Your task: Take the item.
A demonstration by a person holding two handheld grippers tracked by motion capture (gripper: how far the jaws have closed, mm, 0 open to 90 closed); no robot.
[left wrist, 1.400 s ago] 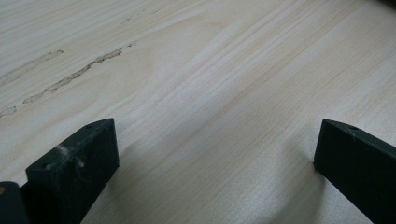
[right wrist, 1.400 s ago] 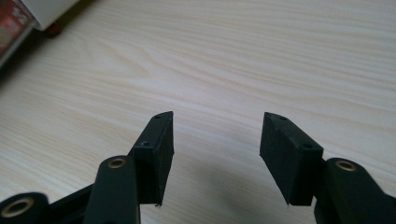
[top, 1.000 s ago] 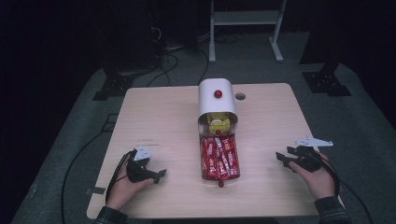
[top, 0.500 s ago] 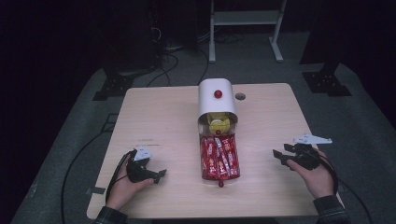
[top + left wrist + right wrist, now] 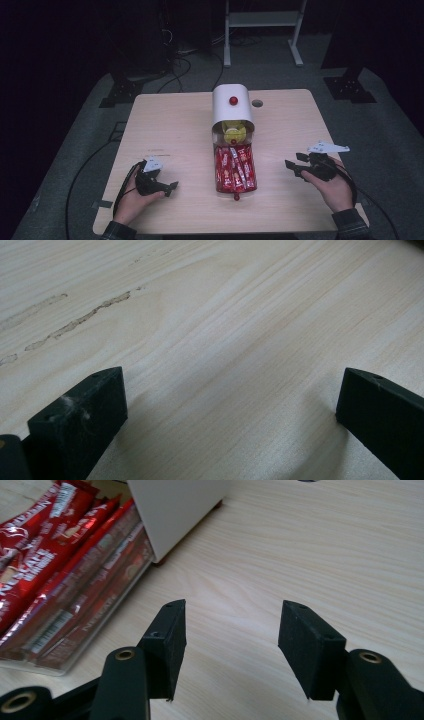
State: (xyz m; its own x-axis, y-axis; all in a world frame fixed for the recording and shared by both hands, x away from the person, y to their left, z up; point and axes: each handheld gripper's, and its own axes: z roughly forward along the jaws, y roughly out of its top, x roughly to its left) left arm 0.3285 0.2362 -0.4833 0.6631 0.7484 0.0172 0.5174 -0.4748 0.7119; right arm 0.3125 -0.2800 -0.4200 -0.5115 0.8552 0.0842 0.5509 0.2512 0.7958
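We see a pale wooden worktop (image 5: 170, 125) filling the middle of the high view, with dark floor and cables around it. At its centre stands a white box (image 5: 231, 107) with a rounded top and a red knob (image 5: 233, 100); a clear drawer (image 5: 235, 170) is pulled out from it toward the bottom of the frame, packed with red packets (image 5: 234, 164), and something yellow (image 5: 233, 133) sits at the box's mouth. In the right gripper view the drawer and packets lie at the upper left, the box's white corner just above them. The right gripper (image 5: 295, 167) is held at the lower right of the high view, its jaws spread apart with nothing between them. The left gripper (image 5: 171, 187) rests at the lower left, well apart from the drawer, its jaws spread wide over bare wood. A small round hole (image 5: 257, 103) lies just right of the box.
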